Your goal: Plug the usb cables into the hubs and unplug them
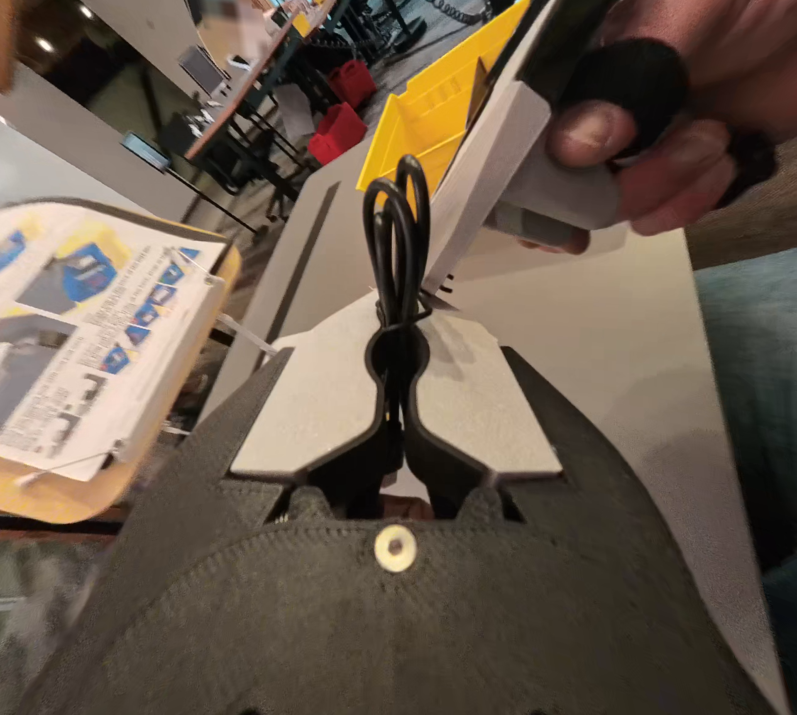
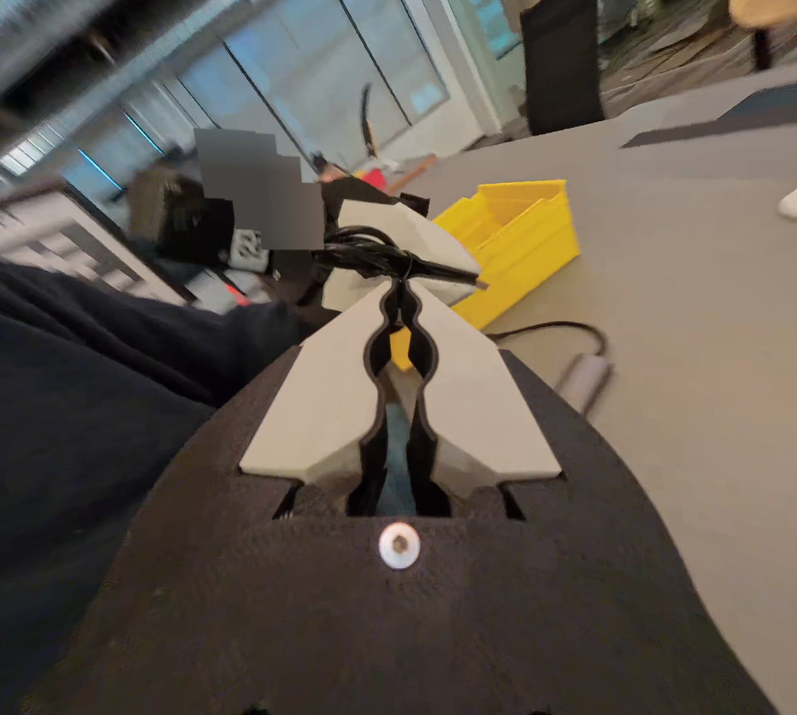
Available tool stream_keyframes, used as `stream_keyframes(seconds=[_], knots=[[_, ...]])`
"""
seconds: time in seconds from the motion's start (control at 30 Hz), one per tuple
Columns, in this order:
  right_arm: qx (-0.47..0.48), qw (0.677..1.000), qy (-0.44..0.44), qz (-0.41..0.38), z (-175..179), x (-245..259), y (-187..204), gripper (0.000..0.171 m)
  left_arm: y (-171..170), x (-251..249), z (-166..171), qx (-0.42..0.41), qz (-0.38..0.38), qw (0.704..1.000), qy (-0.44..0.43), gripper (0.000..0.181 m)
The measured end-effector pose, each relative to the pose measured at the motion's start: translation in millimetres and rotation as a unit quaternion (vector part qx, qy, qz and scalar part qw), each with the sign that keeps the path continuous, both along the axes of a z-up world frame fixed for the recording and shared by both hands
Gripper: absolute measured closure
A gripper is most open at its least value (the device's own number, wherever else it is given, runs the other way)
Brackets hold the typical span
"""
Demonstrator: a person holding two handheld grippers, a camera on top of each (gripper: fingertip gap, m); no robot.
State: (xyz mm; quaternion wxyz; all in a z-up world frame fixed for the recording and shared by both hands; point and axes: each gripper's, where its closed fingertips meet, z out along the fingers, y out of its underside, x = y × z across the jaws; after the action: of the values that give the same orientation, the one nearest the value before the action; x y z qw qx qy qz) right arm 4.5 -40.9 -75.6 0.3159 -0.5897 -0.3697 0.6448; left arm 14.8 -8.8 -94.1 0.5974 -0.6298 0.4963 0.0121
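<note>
Left gripper (image 1: 396, 353) jaws clamped on coiled black usb cable (image 1: 399, 228), held above grey tabletop (image 1: 582, 349). Right gripper (image 2: 399, 297) jaws pinching cable's twist tie (image 2: 403, 263). Grey hub (image 2: 582, 375) lies near yellow bin (image 2: 526, 237).

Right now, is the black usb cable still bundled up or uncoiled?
Bundled. The black usb cable stands in tied loops, cinched by a thin tie at the waist, with the left gripper shut on it.

A plain grey table (image 2: 690, 306) fills the right side of the right wrist view. On it sits a yellow bin (image 2: 530, 237), right of centre, with a small grey hub (image 2: 582, 377) on a black lead (image 2: 556, 325) lying just below it. A dark strip (image 2: 711, 129) crosses the tabletop at upper right.
</note>
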Motion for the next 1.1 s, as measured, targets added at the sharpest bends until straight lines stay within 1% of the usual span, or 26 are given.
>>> stream_keyframes(seconds=[0.07,0.17,0.3,0.37,0.4,0.47,0.5,0.57,0.63,0.7,0.73,0.77,0.8,0.87,0.9,0.93,0.97,1.0,1.03,1.1], knots=[[-0.090,0.995,0.047,0.020,0,1,-4,0.171,-1,2,3,0.046,-0.004,0.999,0.008,0.179],[-0.185,0.976,0.110,0.039,-1,4,-11,0.171,-3,4,5,0.117,-0.010,0.992,0.042,0.179],[-0.252,0.946,0.193,0.071,5,8,-25,0.171,-14,10,16,0.204,-0.031,0.977,0.057,0.178],[-0.250,0.943,0.210,0.060,3,7,-26,0.171,-15,10,15,0.207,-0.032,0.976,0.064,0.179],[-0.225,0.952,0.204,0.040,0,6,-23,0.171,-13,8,12,0.200,-0.029,0.977,0.066,0.179],[-0.166,0.970,0.175,0.002,-2,4,-16,0.170,-7,5,6,0.153,-0.016,0.987,0.038,0.179],[-0.130,0.978,0.162,-0.011,0,5,-13,0.161,-4,4,5,0.127,-0.012,0.992,0.017,0.179],[-0.042,0.991,0.123,-0.040,1,5,-9,0.152,0,1,1,0.068,-0.006,0.998,-0.015,0.179],[0.034,0.994,0.092,-0.050,3,6,-10,0.148,3,-2,0,0.014,-0.001,0.998,-0.054,0.179],[0.161,0.984,0.031,-0.073,-1,7,-9,0.150,4,-1,-11,-0.058,-0.004,0.996,-0.066,0.179],[0.229,0.969,0.000,-0.086,-2,8,-7,0.152,5,-1,-12,-0.080,0.000,0.994,-0.078,0.179],[0.299,0.949,-0.032,-0.100,-2,9,-3,0.152,3,0,-15,-0.110,-0.002,0.990,-0.089,0.179],[0.370,0.919,-0.066,-0.116,-2,11,2,0.153,-1,3,-22,-0.158,-0.011,0.984,-0.087,0.179],[0.505,0.844,-0.120,-0.134,-1,16,11,0.158,-1,3,-22,-0.191,-0.006,0.976,-0.102,0.179],[0.564,0.802,-0.149,-0.130,-3,17,14,0.159,-5,6,-24,-0.228,-0.015,0.967,-0.113,0.178],[0.622,0.753,-0.178,-0.120,-7,17,16,0.159,-9,8,-26,-0.264,-0.025,0.957,-0.121,0.178],[0.677,0.700,-0.200,-0.110,-11,18,18,0.158,-9,7,-25,-0.280,-0.021,0.951,-0.132,0.178],[0.721,0.652,-0.211,-0.101,-14,17,18,0.157,-12,7,-27,-0.310,-0.023,0.940,-0.137,0.178],[0.753,0.615,-0.215,-0.091,-15,16,16,0.155,-17,7,-30,-0.345,-0.030,0.928,-0.141,0.178],[0.794,0.565,-0.213,-0.077,-16,14,10,0.152,-15,3,-32,-0.372,-0.019,0.913,-0.165,0.178]])
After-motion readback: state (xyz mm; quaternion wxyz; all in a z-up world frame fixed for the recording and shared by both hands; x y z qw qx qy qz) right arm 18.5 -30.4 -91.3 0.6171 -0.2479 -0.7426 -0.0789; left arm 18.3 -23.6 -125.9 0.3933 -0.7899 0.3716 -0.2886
